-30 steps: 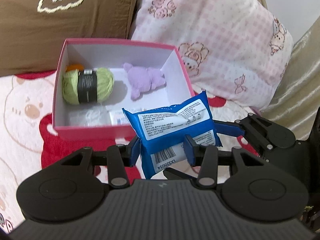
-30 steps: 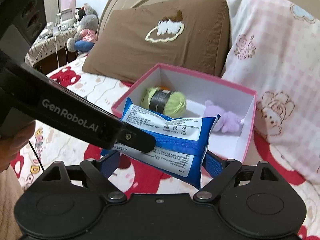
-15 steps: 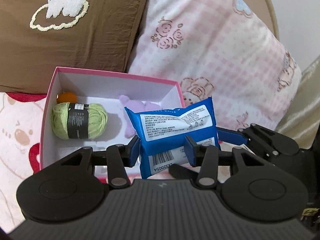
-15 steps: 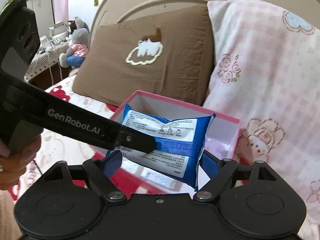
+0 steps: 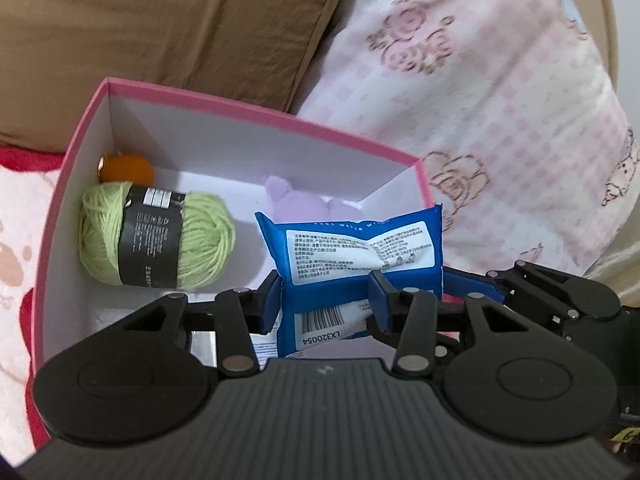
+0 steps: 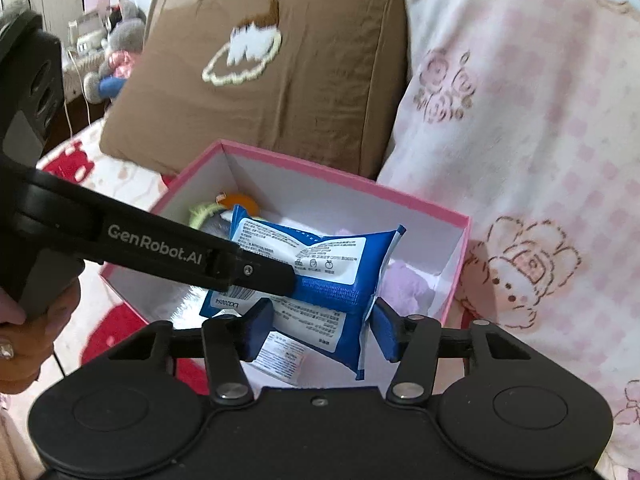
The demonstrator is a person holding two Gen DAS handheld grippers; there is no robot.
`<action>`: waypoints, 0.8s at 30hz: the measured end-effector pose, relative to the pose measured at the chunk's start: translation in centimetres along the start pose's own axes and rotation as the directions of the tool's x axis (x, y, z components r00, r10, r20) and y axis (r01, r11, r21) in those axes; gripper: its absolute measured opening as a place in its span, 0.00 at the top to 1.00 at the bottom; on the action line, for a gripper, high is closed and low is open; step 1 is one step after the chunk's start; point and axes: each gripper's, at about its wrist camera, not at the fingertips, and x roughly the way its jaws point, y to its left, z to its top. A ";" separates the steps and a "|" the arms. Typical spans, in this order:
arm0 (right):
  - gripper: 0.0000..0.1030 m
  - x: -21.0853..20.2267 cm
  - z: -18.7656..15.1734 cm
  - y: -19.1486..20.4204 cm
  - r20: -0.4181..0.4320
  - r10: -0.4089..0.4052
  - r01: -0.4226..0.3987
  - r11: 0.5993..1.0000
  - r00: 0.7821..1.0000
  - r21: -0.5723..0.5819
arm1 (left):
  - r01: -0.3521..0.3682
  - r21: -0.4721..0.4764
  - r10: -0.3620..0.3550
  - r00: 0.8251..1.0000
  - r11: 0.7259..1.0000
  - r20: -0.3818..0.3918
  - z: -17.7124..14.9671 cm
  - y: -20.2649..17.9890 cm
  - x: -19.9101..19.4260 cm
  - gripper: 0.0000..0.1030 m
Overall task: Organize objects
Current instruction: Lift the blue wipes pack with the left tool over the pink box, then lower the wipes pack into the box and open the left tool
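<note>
A blue pack of wet wipes (image 5: 360, 256) hangs over the open pink box (image 5: 248, 110), held at both ends. My left gripper (image 5: 324, 300) is shut on its left end. My right gripper (image 6: 316, 330) is shut on its right end, the pack (image 6: 320, 276) squeezed between the blue pads. The box (image 6: 340, 178) has white inner walls. Inside lie a green yarn ball (image 5: 156, 240) with a black band, an orange ball (image 5: 128, 168) in the far left corner and a purple plush (image 5: 296, 204) partly hidden behind the pack.
A brown pillow (image 5: 160, 40) with a cloud patch leans behind the box. A pink checked pillow (image 5: 500, 112) stands to its right. The box rests on a red and white bed cover (image 5: 16, 240). A small white packet (image 6: 280, 356) lies on the box floor.
Both grippers have carried the wipes pack forward from in front of the box to over its inside. The box now looks larger and closer in both views.
</note>
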 end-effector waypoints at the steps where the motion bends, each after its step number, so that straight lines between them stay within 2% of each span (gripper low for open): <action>1: 0.44 0.6 -0.1 0.2 -0.010 -0.009 0.008 1.000 1.000 -0.011 | 0.002 -0.003 -0.003 1.000 1.000 -0.005 -0.1 0.4 0.4 0.57; 11: 0.44 5.2 -1.0 0.8 -0.108 -0.027 0.027 1.000 0.994 0.006 | -0.020 -0.041 0.016 0.996 0.999 -0.085 -0.4 3.3 3.9 0.57; 13: 0.44 6.0 -1.1 1.3 -0.126 -0.036 0.035 0.999 0.991 -0.013 | -0.034 -0.077 0.026 0.995 0.996 -0.098 -0.5 3.9 3.9 0.62; 15: 0.44 6.7 -1.1 1.8 -0.155 -0.053 0.049 0.998 0.986 -0.030 | -0.050 -0.063 0.043 0.993 0.997 -0.108 -0.5 3.9 3.7 0.63; 19: 0.46 7.2 -1.5 1.3 -0.166 -0.007 0.009 1.000 0.986 0.014 | -0.069 -0.066 0.061 0.992 0.995 -0.111 -0.6 4.2 3.8 0.65; 21: 0.47 7.7 -1.6 0.7 -0.174 0.006 0.001 0.999 0.985 0.044 | -0.082 -0.066 0.075 0.991 0.994 -0.107 -0.8 4.4 4.1 0.65; 24: 0.58 8.0 -1.6 -0.3 -0.185 0.026 -0.006 0.994 0.982 0.108 | -0.094 -0.051 0.090 0.992 0.994 -0.085 -1.0 4.2 4.2 0.66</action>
